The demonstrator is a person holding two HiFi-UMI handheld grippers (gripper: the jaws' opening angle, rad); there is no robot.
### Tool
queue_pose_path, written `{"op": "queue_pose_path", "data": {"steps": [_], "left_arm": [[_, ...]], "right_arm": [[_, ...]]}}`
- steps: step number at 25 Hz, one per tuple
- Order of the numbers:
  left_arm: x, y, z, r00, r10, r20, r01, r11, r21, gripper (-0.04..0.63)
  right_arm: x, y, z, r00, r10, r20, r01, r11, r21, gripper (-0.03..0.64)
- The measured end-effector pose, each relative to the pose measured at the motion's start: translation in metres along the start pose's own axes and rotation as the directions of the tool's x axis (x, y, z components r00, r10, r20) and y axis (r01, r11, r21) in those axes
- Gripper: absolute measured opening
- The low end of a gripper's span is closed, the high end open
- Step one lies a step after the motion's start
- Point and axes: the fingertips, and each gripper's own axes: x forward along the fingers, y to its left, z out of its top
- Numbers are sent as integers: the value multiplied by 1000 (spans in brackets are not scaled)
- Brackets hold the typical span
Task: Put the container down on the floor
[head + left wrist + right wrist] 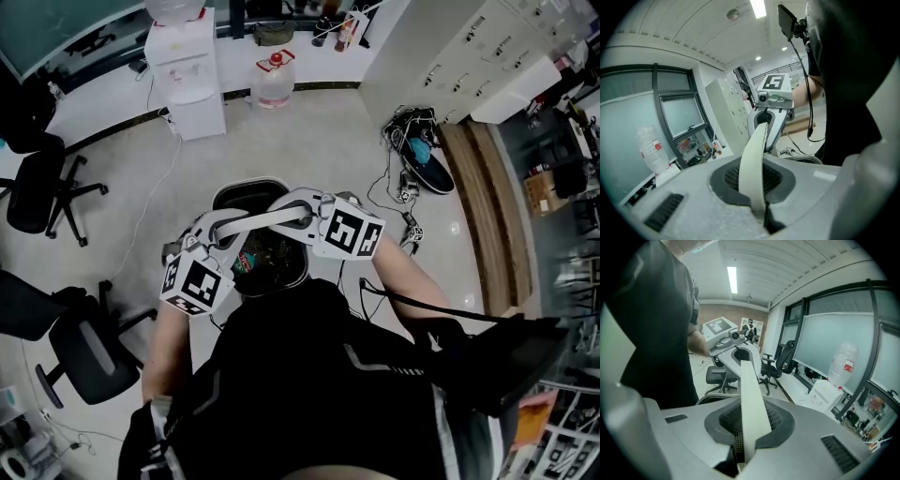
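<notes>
A dark round container (pixel 246 194) with a pale rim and colourful stuff inside sits just in front of the person's body. Its flat white handle (pixel 255 221) arches over it. My left gripper (pixel 214 232) is shut on one end of the handle and my right gripper (pixel 298 208) on the other. In the left gripper view the handle (pixel 754 164) runs up from my left gripper (pixel 761 208) to the right gripper (pixel 771 101). The right gripper view shows my right gripper (pixel 739 448) pinching the handle (pixel 750 394), which leads to the left gripper (pixel 724 336). The container's base is hidden.
A white water dispenser (pixel 187 75) and a water bottle (pixel 275 80) stand at the far wall. Office chairs (pixel 42 187) are at the left. Shoes and cables (pixel 422 155) lie at the right beside a wooden step (pixel 487 206) and lockers (pixel 478 56).
</notes>
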Motion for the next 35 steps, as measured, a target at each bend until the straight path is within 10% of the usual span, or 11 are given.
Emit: {"op": "queue_pose_path", "data": {"steps": [35], "left_arm": [[32,215,-97,977,94,-190,-97,995,-4,11]], "right_arm": [[117,-206,19,998,52,47,-47,994,-100,34]]}}
